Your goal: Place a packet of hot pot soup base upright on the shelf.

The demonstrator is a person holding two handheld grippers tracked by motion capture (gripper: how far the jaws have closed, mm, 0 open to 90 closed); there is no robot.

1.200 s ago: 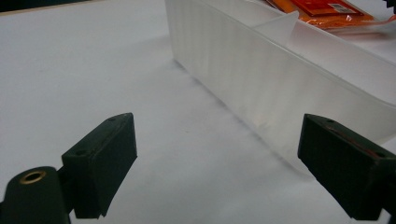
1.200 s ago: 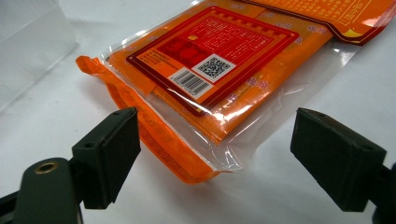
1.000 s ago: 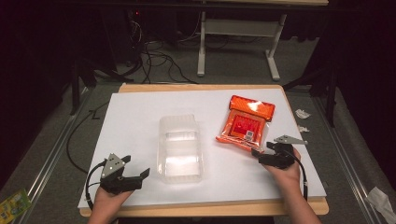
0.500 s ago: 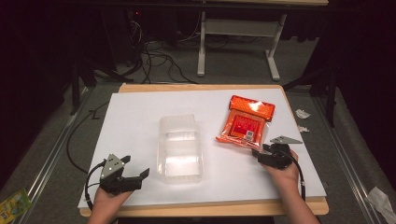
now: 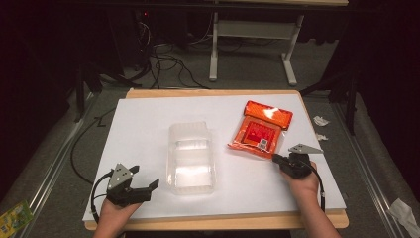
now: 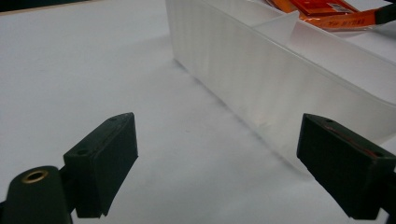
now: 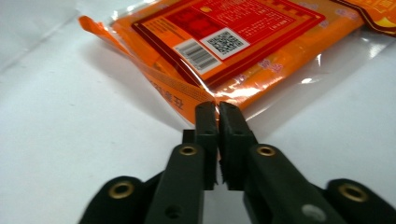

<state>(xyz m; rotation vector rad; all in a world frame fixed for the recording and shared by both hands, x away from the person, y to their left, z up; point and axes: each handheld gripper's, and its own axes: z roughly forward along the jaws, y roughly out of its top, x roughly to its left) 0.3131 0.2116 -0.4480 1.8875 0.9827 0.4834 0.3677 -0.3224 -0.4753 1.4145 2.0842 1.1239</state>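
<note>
The orange packet (image 5: 261,130) lies flat on the white table sheet (image 5: 148,124), toward the right side, tilted so its near corner comes down toward my right hand. In my right gripper view the packet (image 7: 243,42) shows a red label with a barcode and a square code, under a clear glossy wrap. My right gripper (image 5: 277,159) sits at that near corner; its two jaws are pressed almost together, with only a thin slit between them, and their tips meet the packet's sealed edge. I cannot tell whether any of the film is pinched between them.

Just left of the packet, near the middle of the sheet, stands a clear plastic container (image 5: 191,157), long side running away from me, with a divider inside. In my left gripper view its ribbed wall (image 6: 280,88) runs close by my right-hand jaw.

My left gripper (image 5: 148,187) rests low at the near left of the sheet, jaws spread wide with nothing between them, pointing toward the container.
</note>
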